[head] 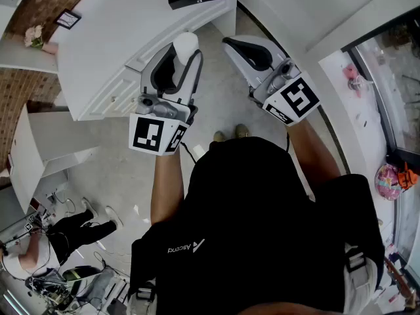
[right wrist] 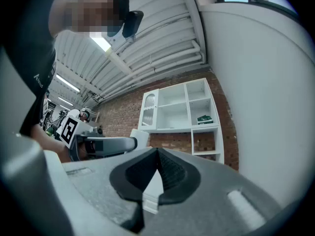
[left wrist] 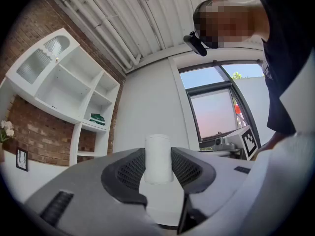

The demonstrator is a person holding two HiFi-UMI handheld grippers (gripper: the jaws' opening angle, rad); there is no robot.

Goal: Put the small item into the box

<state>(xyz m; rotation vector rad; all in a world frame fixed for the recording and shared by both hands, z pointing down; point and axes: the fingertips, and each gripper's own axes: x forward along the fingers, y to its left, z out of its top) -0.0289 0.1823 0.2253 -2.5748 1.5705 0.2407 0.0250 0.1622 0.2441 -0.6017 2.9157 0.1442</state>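
White cabinet top, brick wall; left hand-held gripper clamps white cylinder; right hand-held gripper clenched empty.

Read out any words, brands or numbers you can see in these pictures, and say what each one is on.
"Ascend": white print with a logo on the person's black shirt, upside down in the head view.
Left marker cube and right marker cube: black-and-white square patterns only, no letters.
Framed picture and green item on the shelf: too small to read.
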